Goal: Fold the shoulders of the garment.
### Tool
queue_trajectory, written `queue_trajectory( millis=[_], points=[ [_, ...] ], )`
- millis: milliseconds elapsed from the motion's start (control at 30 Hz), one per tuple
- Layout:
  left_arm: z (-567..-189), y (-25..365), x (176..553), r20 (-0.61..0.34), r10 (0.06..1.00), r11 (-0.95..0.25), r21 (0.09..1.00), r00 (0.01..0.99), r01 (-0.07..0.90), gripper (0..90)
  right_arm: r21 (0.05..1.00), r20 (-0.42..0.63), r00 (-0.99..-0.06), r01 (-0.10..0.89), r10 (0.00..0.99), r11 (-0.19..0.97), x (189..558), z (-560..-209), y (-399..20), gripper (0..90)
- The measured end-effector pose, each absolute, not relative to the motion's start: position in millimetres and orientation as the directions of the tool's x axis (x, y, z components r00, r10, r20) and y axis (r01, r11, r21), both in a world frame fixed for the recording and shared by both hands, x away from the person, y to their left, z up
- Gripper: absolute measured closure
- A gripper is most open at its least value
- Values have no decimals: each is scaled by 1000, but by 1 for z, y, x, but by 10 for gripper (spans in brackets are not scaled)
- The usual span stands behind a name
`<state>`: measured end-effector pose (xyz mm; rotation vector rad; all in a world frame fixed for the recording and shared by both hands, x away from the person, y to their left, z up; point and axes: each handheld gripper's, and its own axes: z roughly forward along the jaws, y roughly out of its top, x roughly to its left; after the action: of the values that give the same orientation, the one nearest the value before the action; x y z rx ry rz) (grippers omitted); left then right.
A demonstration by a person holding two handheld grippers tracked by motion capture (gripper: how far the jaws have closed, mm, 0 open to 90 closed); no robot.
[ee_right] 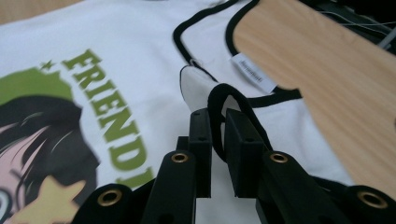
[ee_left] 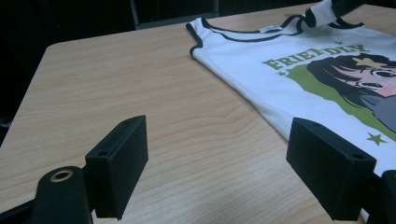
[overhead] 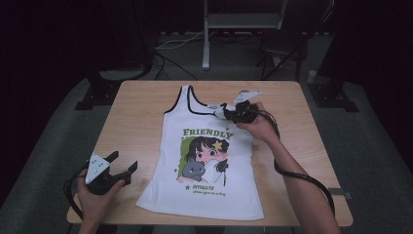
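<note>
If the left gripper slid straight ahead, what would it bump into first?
Probably the shirt. The left gripper is open over bare table, and the shirt's side edge crosses just ahead, though depth is hard to judge.

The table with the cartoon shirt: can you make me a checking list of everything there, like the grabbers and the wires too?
Surface: wooden table, flat.
Job's things: white tank top, print up; one shoulder strap folded over toward the print.
Clutter: nothing seen.
Grippers: right gripper shut on the strap; left gripper open over bare wood beside the top's edge.
Cables: black cable along the right forearm.
Surroundings: dark room, metal stand legs, floor wires.
</note>
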<state>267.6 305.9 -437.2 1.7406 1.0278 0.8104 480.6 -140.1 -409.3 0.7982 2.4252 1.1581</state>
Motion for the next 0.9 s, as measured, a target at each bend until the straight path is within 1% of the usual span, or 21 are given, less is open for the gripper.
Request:
queue_trajectory(
  millis=[200, 333, 467, 533, 633, 733, 900],
  points=[
    [-437, 305, 268, 84, 897, -226, 931, 435, 287, 205, 774, -66, -808, 329, 585, 541, 466, -414, -139, 804],
    [-437, 305, 268, 81, 897, -223, 932, 435, 286, 205, 760, -62, -828, 323, 557, 564, 456, -416, -138, 780],
    [-437, 305, 268, 85, 897, -227, 931, 435, 286, 205, 761, -67, -825, 322, 561, 564, 450, -417, -142, 725],
    [-437, 304, 268, 84, 897, -226, 931, 435, 287, 205, 771, -76, -812, 320, 578, 551, 451, -416, -142, 659],
    [-437, 305, 268, 81, 896, -223, 932, 436, 285, 205, 766, -118, -805, 298, 582, 569, 454, -418, -136, 597],
    [-437, 305, 267, 76, 898, -216, 935, 434, 282, 205, 764, -132, -797, 297, 590, 572, 459, -421, -130, 592],
    [-437, 304, 267, 80, 895, -222, 934, 439, 282, 205, 744, -156, -793, 298, 589, 598, 463, -426, -125, 635]
  ],
)
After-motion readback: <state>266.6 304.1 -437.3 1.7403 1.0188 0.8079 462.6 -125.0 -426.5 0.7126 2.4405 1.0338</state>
